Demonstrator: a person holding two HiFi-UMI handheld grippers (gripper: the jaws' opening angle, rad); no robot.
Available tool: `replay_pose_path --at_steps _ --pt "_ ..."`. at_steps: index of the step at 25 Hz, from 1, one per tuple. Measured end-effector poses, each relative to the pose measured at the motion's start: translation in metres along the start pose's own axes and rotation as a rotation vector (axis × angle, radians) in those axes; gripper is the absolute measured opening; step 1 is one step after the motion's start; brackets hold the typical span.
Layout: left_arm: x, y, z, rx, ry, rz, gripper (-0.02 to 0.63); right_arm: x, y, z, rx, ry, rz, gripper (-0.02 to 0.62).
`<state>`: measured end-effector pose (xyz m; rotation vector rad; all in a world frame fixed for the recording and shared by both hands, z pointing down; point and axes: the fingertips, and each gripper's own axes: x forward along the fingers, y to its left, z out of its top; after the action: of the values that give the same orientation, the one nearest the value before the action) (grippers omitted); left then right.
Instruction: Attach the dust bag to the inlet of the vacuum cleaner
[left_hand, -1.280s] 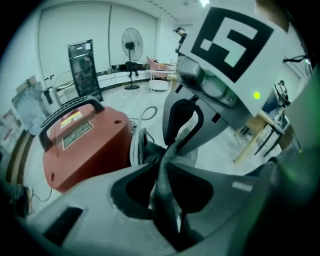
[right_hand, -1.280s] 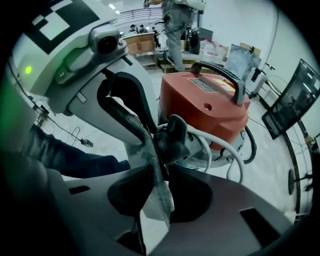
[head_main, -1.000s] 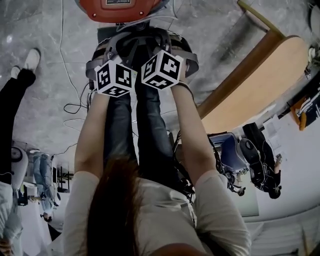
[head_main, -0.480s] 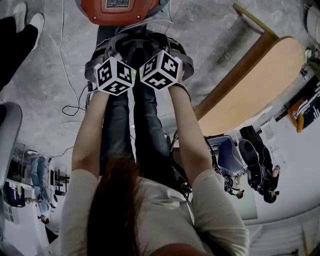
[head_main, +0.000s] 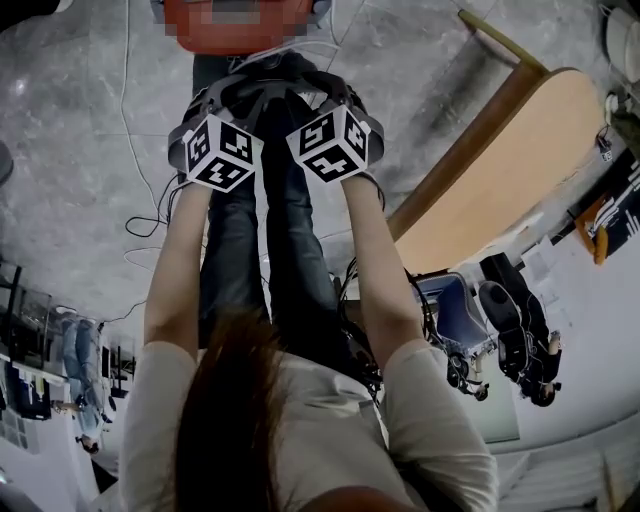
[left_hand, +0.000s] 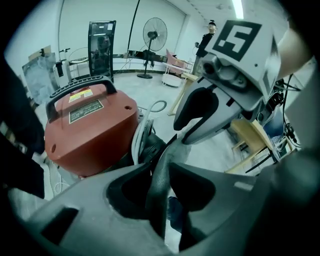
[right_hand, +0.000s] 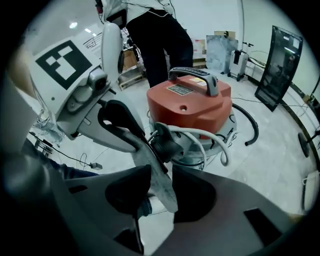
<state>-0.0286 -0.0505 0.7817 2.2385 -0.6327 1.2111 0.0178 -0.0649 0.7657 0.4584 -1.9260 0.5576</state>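
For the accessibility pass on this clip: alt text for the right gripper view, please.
The right gripper, jaws just opening, has a grey bag flap between them; the left gripper grips its far end. Behind stands a red vacuum with a grey hose.

Ahead, the red drum-shaped vacuum cleaner (right_hand: 192, 107) blocks passage. A pale looped hose (right_hand: 189, 132) crowds its base, with a curved black hose (right_hand: 257, 129) on the floor beside it. To the right stands a light wooden table (head_main: 500, 170). To the left, the grey stone floor (head_main: 70, 170) is open, crossed by thin cables (head_main: 150, 218).
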Motion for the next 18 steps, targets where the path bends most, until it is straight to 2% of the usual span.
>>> replay_pose_path --at_steps 4,6,18 --pt "-0.007 0.000 -0.002 -0.061 -0.003 0.021 0.119 -0.007 0.001 0.003 0.059 -0.035 -0.005 0.112" --pt "-0.012 0.000 -0.001 -0.082 -0.013 0.028 0.091 -0.011 0.001 0.004 0.079 -0.052 -0.012 0.082" --pt "-0.060 -0.007 0.014 -0.202 -0.113 0.077 0.035 -0.041 0.008 0.024 0.106 -0.107 -0.048 0.020"
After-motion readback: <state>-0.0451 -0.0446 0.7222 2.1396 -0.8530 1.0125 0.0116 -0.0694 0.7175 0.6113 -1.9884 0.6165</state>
